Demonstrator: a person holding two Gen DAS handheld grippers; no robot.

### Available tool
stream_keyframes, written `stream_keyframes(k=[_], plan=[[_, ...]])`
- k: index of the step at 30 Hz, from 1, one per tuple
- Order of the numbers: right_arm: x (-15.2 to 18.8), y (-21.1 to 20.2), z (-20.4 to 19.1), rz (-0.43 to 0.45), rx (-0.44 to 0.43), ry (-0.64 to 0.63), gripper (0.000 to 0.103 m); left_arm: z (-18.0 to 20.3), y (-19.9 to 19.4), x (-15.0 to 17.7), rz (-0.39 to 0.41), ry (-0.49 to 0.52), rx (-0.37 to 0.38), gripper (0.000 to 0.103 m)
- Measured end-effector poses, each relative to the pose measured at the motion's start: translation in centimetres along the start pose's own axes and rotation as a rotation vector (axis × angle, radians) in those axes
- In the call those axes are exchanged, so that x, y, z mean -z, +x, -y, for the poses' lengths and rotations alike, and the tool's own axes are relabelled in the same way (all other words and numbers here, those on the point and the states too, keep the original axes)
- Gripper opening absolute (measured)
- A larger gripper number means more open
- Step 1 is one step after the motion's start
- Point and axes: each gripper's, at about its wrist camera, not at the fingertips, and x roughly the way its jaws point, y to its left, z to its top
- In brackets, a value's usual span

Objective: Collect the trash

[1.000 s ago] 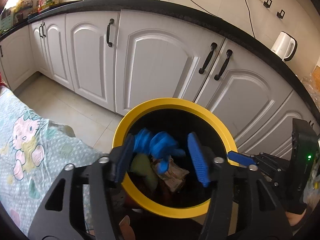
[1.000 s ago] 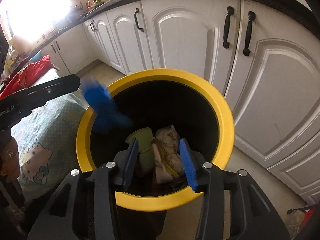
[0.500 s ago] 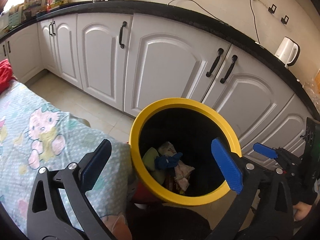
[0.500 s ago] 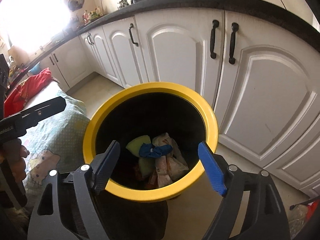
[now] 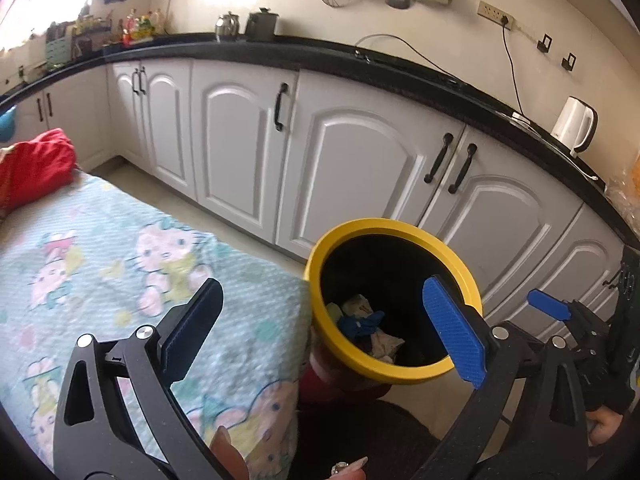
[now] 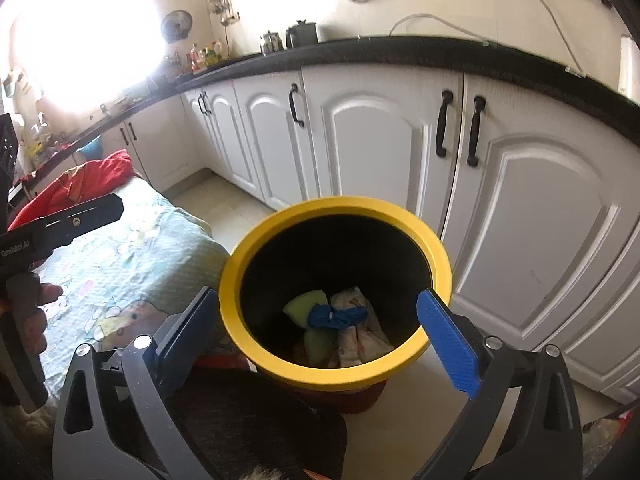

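Two hand-held grippers face one round bin with a yellow rim, which stands on the floor in front of a long run of white cupboard doors under a black worktop. One bed-like surface under a pale green cartoon-print cover touches the bin's left side, and one red cloth lies at its far end. One white kettle stands on the worktop at the right.

The left gripper is released, its jaws spread wide and empty, one finger over the cover and the other over the bin's mouth. The right gripper is still opening, its jaws wide apart and nothing between them; the bin's mouth sits in the gap.

Inside the bin, well below both grippers, lies one crumpled blue glove, knotted-looking with a small white mark at its middle. It rests on top of one pale green piece and several printed paper wrappers.
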Motion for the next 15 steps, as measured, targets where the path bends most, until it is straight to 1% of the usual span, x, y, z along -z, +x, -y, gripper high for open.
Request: stream_keyframes(k=[7,12,15], plan=[[0.9,-1.9,-2.0,0.051,0.011,-0.027,0.097,-1.1,-3.5,1.5,0.047,0.004,-0.065,0.092],[2.0,-3.7,-3.2,0.116,0.007,-0.035,0.097,-2.0,-5.9,2.8,0.094,-0.008,-0.102,0.092],[2.7,-4.9,-3.8,0.166,0.022,-0.031,0.097,-2.3,-7.3,3.7,0.131,-0.007,-0.127,0.092]])
